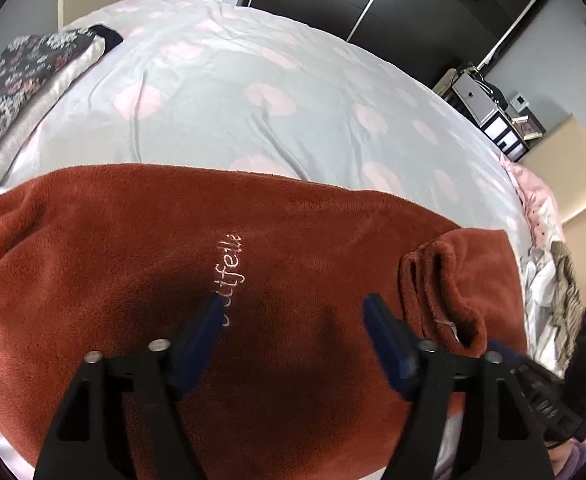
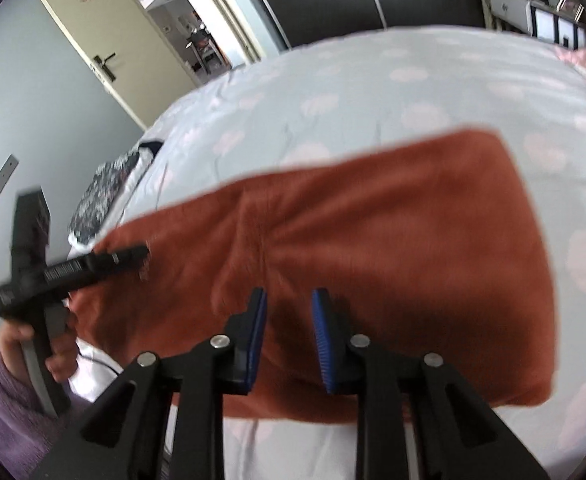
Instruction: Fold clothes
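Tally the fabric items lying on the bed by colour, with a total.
Rust-red fleece garment: 1
Black floral folded item: 1
Pale crumpled clothes pile at the bed's edge: 1 heap, pieces not countable
Total: 3, all on the grey bedspread with pink spots

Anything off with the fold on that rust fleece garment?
Mostly neat. The rust-red fleece garment lies flat on the spotted grey bedsheet, but its rolled cuff near the right edge is bunched, not flat.
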Demonstrator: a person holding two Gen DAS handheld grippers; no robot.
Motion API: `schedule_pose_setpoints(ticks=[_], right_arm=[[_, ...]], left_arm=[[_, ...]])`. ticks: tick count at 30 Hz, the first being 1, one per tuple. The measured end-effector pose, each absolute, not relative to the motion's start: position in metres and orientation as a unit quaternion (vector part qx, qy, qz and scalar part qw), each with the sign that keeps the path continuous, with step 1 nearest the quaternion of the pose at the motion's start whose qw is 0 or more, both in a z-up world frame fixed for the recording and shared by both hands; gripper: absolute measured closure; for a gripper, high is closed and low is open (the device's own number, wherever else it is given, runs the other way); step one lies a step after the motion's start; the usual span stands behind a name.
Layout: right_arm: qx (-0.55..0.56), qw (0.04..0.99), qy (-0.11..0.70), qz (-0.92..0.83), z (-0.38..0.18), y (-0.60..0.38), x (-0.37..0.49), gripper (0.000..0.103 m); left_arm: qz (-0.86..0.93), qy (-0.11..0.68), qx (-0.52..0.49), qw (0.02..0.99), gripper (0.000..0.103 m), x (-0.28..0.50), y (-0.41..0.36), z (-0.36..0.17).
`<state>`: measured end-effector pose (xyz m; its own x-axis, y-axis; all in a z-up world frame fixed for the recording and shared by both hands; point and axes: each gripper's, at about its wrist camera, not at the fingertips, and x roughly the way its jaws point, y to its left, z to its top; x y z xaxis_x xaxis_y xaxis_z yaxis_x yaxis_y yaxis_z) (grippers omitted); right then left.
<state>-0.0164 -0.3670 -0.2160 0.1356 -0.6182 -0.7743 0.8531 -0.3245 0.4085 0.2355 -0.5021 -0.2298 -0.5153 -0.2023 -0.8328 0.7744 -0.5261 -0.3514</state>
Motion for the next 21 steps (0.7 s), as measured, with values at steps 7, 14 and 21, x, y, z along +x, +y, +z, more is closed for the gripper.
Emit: schedule_pose_setpoints(ticks=[7,14,21], right_arm=[[0.501,0.586,0.106,-0.628,-0.235,-0.367,-0.016,0.08],[0.515,0.603,0.048,-0.607,-0.239,-0.362,-0.03,0.078],[0.497,0.624,0.052,-0.601,-0.232,-0.372,-0.015,0.078]], left_arm=[[-0.782,0.374,0.371,0.334,0.028,0.255,-0.509,-0.204],[-0.757,0.403,0.353,0.374,0.028,0.328,-0.542,-0.146],[-0.673,0.511,0.358,0.397,0.028,0.427,-0.57,-0.14]])
